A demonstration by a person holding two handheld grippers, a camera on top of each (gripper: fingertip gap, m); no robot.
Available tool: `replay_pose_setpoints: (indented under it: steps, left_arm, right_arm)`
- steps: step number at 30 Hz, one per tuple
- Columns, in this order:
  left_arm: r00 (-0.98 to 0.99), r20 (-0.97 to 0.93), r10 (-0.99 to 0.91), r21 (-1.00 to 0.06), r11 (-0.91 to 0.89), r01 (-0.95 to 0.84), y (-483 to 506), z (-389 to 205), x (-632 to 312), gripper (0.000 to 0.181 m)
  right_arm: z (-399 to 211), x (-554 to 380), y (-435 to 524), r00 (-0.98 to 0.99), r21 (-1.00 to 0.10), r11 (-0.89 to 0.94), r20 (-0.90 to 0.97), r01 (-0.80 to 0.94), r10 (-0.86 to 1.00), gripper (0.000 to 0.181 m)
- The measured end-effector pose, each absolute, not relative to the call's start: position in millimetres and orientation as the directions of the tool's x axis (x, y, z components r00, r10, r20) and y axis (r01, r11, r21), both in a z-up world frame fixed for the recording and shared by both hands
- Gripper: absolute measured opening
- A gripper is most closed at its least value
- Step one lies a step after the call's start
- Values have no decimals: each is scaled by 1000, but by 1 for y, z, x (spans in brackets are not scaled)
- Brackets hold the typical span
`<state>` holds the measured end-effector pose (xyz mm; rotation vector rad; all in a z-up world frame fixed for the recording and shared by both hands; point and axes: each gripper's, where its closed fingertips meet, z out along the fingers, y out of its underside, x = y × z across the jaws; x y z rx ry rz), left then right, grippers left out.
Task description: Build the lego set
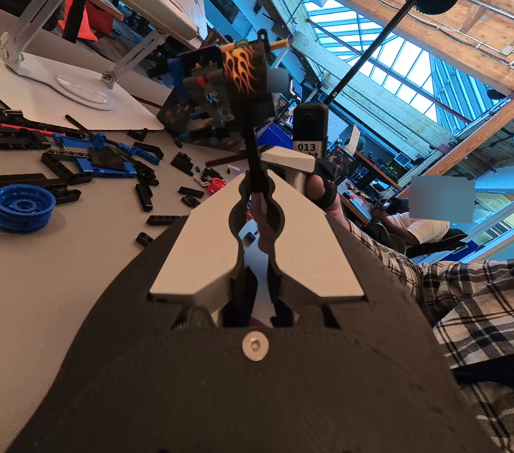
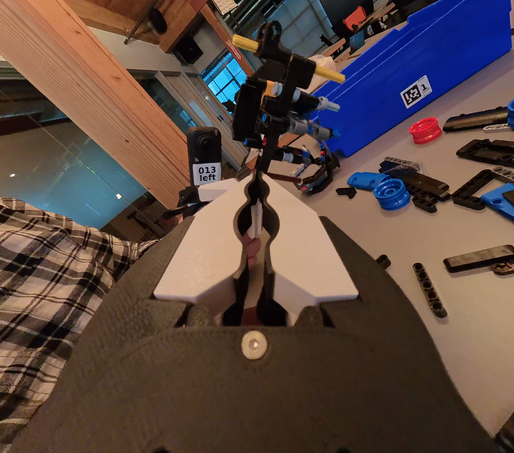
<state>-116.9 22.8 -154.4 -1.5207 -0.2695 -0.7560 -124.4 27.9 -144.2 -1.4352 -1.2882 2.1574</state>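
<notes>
Both tongs, your left tongs (image 1: 257, 183) and right tongs (image 2: 257, 183), are clamped on the black flame-decorated lego assembly (image 1: 222, 83), held aloft above the grey table (image 1: 69, 258) strewn with loose lego pieces (image 1: 119, 158).

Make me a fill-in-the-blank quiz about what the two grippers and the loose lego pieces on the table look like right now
1. Both the left gripper and the right gripper are shut on the half-built black lego model, held up ____ the grey table.
2. Its black side panel bears orange ____.
3. The axle through its top is ____.
4. The small loose wheel rim near the blue plastic bin is ____.

Missing words: above; flames; yellow; red
</notes>
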Motion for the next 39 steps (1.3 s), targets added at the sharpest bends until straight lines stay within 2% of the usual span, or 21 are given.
replay_pose_setpoints:
  steps: [4, 10, 14, 21, 23, 30, 39]
  left_arm:
    - [753, 598, -273, -797, -103, 596, 23, -154, -117, 5]
    - [728, 619, -294, -775, -81, 626, 24, -151, -114, 5]
    - [708, 634, -310, -762, -96, 641, 25, -151, -113, 5]
    - [655, 670, -349, -721, -95, 687, 25, -148, -112, 5]
    - [650, 673, -352, -716, -90, 692, 25, -147, -113, 5]
    - [687, 645, -335, -745, -74, 663, 26, -149, -112, 5]
    - [689, 648, -324, -743, -68, 666, 27, -152, -114, 5]
  right_arm:
    - [-145, -126, 32, -464, -769, -592, -628, 243, 625, 0]
    - [-149, -128, 28, -453, -765, -584, -637, 272, 623, 22]
    - [-146, -126, 28, -473, -766, -588, -632, 261, 614, 15]
    - [-142, -125, 28, -500, -758, -602, -635, 253, 589, 16]
    - [-140, -124, 27, -509, -756, -605, -635, 251, 582, 21]
    - [-146, -127, 29, -479, -747, -609, -651, 266, 589, 23]
    - [-148, -125, 24, -493, -727, -614, -673, 306, 551, 12]
